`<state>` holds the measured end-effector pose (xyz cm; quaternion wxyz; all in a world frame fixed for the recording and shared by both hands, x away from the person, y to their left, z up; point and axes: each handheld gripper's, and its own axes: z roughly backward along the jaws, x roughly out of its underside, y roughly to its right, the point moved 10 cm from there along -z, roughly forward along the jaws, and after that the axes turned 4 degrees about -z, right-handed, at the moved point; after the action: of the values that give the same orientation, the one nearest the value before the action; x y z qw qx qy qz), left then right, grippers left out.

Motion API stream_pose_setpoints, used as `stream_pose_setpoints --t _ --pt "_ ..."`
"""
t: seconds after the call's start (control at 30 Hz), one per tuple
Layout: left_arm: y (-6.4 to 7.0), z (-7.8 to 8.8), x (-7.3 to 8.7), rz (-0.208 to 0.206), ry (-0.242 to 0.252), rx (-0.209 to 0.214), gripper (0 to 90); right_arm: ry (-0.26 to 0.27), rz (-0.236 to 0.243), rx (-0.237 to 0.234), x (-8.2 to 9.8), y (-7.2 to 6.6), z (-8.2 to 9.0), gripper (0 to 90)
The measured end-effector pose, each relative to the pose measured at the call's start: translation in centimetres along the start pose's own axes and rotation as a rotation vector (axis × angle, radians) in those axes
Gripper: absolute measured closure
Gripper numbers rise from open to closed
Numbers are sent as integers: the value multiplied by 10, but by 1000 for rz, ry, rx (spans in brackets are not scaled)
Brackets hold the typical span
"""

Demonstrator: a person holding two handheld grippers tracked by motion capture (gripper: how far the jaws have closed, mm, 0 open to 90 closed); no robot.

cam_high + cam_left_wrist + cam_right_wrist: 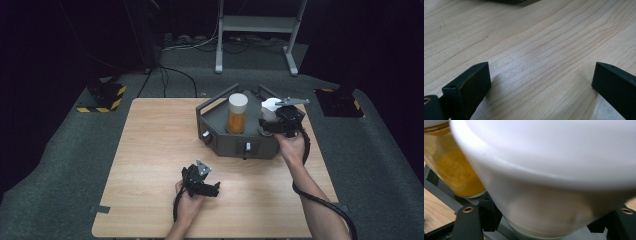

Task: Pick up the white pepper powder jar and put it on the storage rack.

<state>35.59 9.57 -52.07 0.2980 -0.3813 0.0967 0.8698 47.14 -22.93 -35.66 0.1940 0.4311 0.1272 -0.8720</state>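
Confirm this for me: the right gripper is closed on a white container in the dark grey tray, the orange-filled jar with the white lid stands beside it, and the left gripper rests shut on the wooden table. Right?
Not quite. The left gripper is open: the left gripper view shows its jaws wide apart over the bare wooden table. The rest holds: the right gripper is closed on the white container in the dark grey tray, beside the orange-filled jar.

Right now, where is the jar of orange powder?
High view: the white-lidded glass jar of orange powder stands in the dark grey tray, left of the right gripper.
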Motion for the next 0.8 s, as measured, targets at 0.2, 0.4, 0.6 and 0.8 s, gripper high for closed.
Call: stream_pose_setpoints --t 0.2,0.4,0.6,0.8 --pt "0 0 0 0 0 0 22 5 -5 -10 0 2 1 222" --pt "0 0 0 0 0 0 22 26 -4 -18 4 3 3 120" --pt "0 0 0 -3 -3 0 22 47 14 -32 8 4 14 74" --pt "0 0 0 -3 -1 -1 22 57 15 -33 11 8 24 66"
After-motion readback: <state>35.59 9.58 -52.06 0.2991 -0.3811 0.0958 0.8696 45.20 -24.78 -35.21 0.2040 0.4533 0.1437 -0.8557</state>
